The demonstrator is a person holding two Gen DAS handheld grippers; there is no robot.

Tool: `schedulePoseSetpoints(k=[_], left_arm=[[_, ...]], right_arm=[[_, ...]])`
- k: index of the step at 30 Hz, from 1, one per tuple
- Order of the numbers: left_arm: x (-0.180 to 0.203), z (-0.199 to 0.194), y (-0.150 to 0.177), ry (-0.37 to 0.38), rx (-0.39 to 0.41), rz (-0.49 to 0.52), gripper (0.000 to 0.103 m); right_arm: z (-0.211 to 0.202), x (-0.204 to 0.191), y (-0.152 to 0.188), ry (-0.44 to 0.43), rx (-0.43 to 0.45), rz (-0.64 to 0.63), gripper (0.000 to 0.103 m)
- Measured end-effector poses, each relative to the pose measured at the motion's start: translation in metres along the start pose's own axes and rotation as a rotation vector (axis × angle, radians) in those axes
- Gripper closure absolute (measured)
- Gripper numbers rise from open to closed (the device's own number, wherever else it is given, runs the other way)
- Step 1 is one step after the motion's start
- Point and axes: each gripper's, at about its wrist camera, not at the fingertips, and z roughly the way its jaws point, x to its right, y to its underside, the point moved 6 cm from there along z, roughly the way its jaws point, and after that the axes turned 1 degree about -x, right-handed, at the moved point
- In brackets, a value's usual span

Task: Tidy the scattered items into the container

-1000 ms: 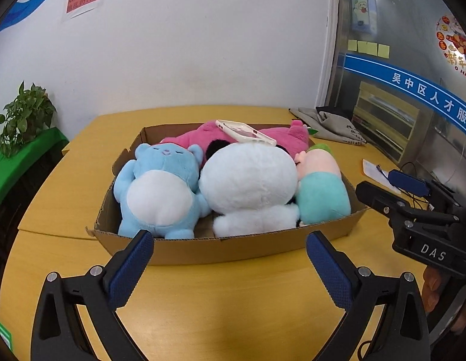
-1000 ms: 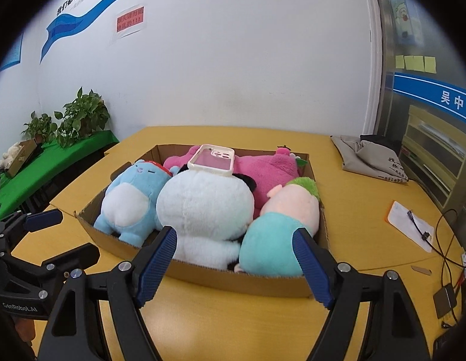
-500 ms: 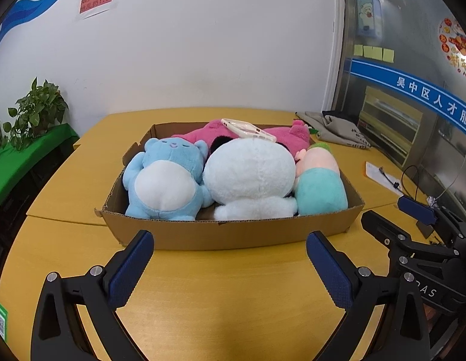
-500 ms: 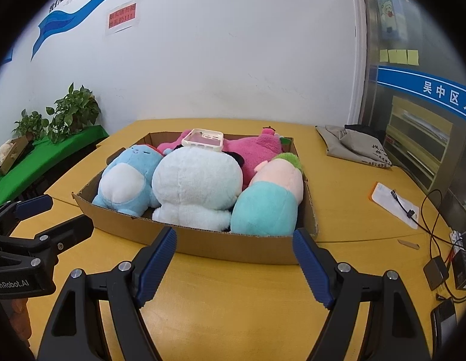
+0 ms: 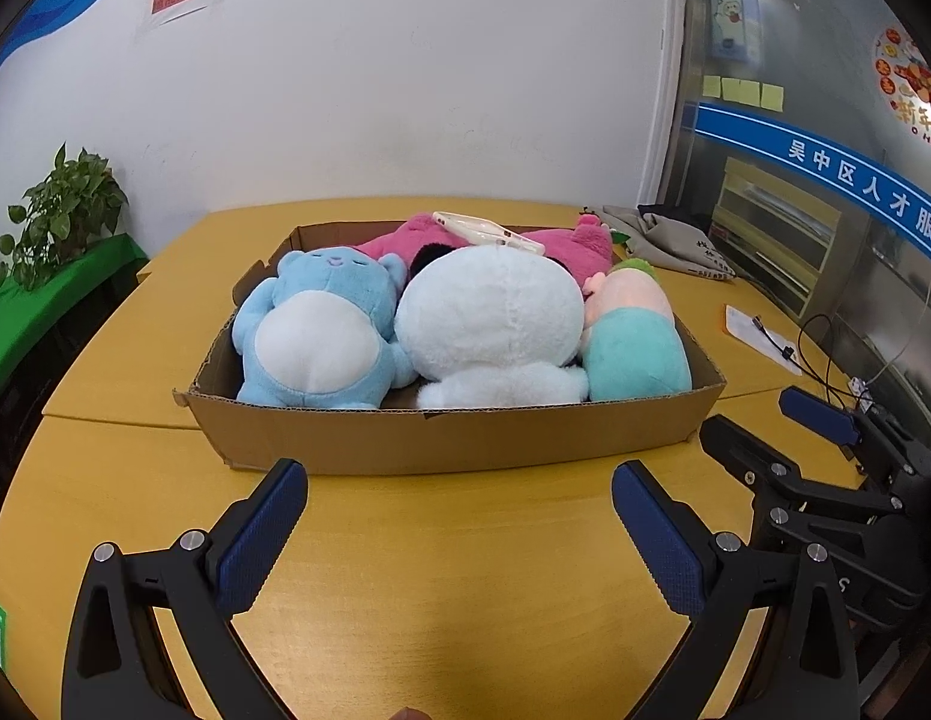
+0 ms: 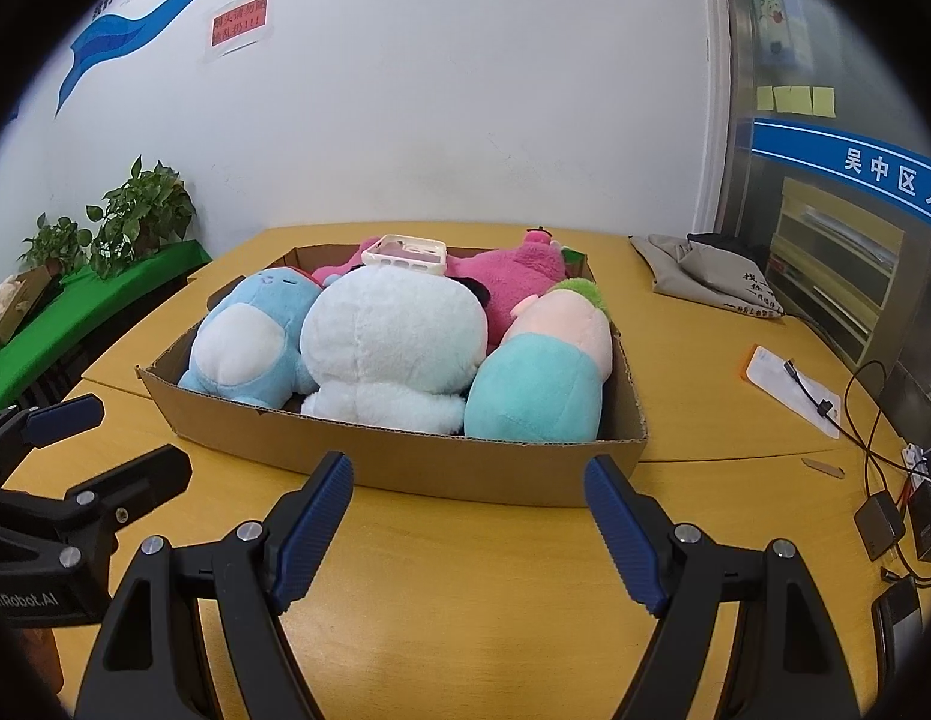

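The shallow brown cardboard box (image 5: 453,438) is sitting on the yellow wooden desk (image 5: 441,588), holding four plush toys, while both tools, left (image 5: 459,534) and right (image 6: 468,522), are hanging wide open and empty, and the white phone case (image 6: 410,253) is risking sliding off

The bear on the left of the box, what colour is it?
Light blue bear with a white tummy; left wrist view.
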Motion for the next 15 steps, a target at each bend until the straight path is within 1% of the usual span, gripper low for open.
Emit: schedulePoseSetpoints(k=[4,9,13,15], left_arm=[[0.000,0.001,-0.001,0.011,0.006,-0.019,0.000],[0.007,0.005,0.002,0.002,-0.001,0.022,0.000],[0.006,0.007,0.007,0.031,-0.021,0.019,0.000],[0.004,0.007,0.009,0.027,-0.025,0.013,0.000]], right_arm=[[0.001,0.001,0.003,0.001,-0.011,-0.009,0.024],[0.002,0.005,0.007,0.005,-0.017,-0.006,0.024],[0.006,0.007,0.011,-0.003,-0.027,-0.004,0.024],[0.008,0.006,0.012,-0.011,-0.030,-0.001,0.024]])
